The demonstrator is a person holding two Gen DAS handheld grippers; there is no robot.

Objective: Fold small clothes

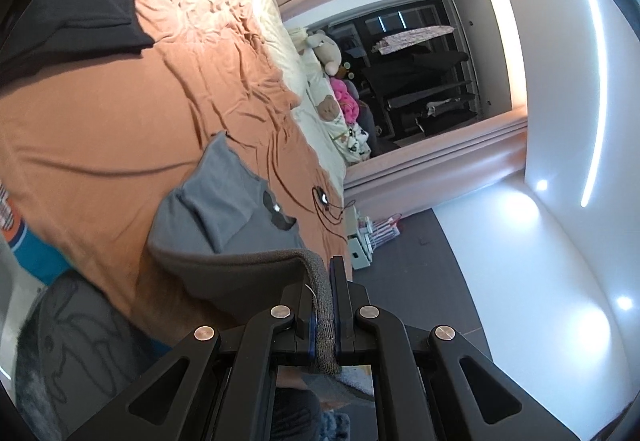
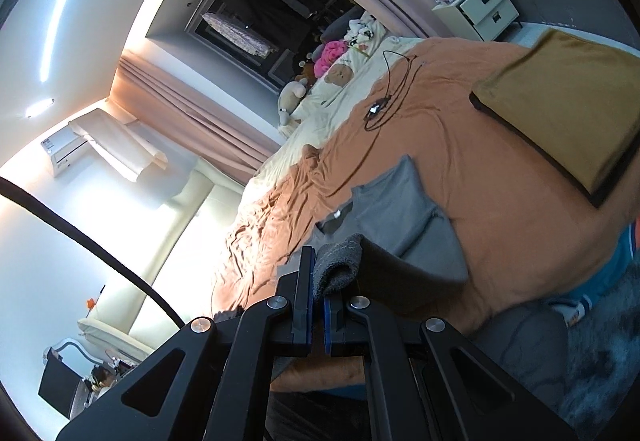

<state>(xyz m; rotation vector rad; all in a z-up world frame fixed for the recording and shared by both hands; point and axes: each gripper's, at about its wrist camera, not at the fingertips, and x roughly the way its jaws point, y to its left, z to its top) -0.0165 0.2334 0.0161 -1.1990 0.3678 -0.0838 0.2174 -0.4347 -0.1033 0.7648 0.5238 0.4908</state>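
black top [image 1: 86, 7]: folded, lying flat at the far left of the bed in the left wrist view, a pale paw print at its upper corner.
orange sheet [image 1: 120, 129]: covers most of the bed, creased, with a cream quilt along its far edge.
grey garment [image 1: 224, 217]: the piece being folded; its body lies on the orange sheet near the bed's near edge, one sleeve doubled over the chest, a dark patch at the neck. its near hem is lifted off the sheet, pulled up to both tools.
left gripper [image 1: 325, 305]: jaws closed tight on a rolled strip of the grey garment's hem; the cloth runs up between the blue pads and hangs out below them.
black cord [image 1: 324, 201]: a looped cable with a small device, lying on the sheet just beyond the grey garment.
soft toys [image 1: 332, 53]: a pale plush and a pink one, heaped at the bed's far end by the dark window.
right gripper [image 2: 318, 293]: jaws closed, a bunched corner of the grey garment's hem pinched at the tips and bulging out to the right of them.
mustard cloth [image 2: 560, 101]: folded, dark-edged, flat on the sheet at the right of the right wrist view, well apart from the grey garment.
white drawer unit [image 2: 480, 7]: stands beyond the bed at upper right, small items on top.
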